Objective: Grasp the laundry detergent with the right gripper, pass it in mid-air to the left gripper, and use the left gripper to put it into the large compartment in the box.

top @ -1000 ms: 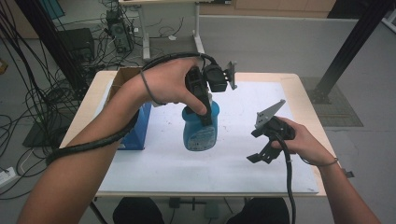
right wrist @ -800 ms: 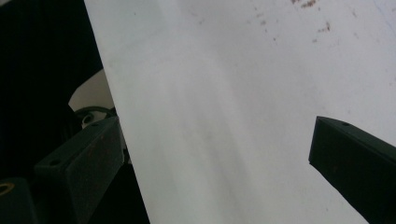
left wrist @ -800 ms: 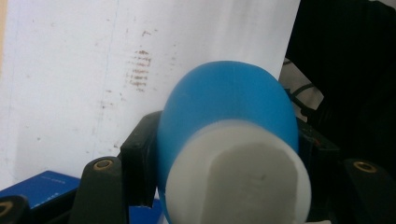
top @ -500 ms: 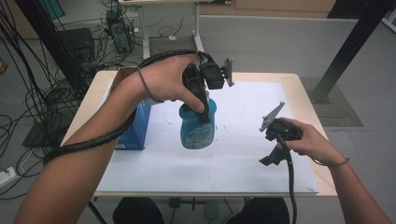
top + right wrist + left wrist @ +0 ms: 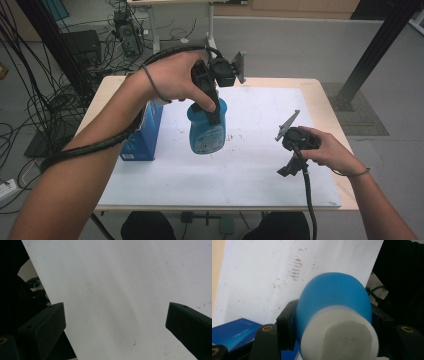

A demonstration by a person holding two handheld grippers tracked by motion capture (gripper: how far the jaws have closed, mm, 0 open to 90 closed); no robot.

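Observation:
A blue bottle (image 5: 206, 134) with a white cap (image 5: 339, 338) hangs upright over the middle of the white sheet (image 5: 250, 170). My left gripper (image 5: 213, 111) comes down from above and is shut on the bottle's upper part. In the left gripper view the black jaws press on both sides of the blue bottle (image 5: 334, 295), with my left gripper (image 5: 333, 333) looking down past the cap. My right gripper (image 5: 289, 167) hovers low over the right part of the sheet. In the right gripper view my right gripper (image 5: 115, 327) is open, with nothing but bare sheet between the jaws.
A blue carton (image 5: 142, 135) stands at the sheet's left edge, close to the bottle, and the same blue carton (image 5: 234, 330) shows low in the left gripper view. The wooden table (image 5: 325, 100) ends just past the sheet. Cables and equipment lie on the floor at left.
The right gripper has shifted slightly to the right and turned a little. The left gripper still holds the bottle in nearly the same place.

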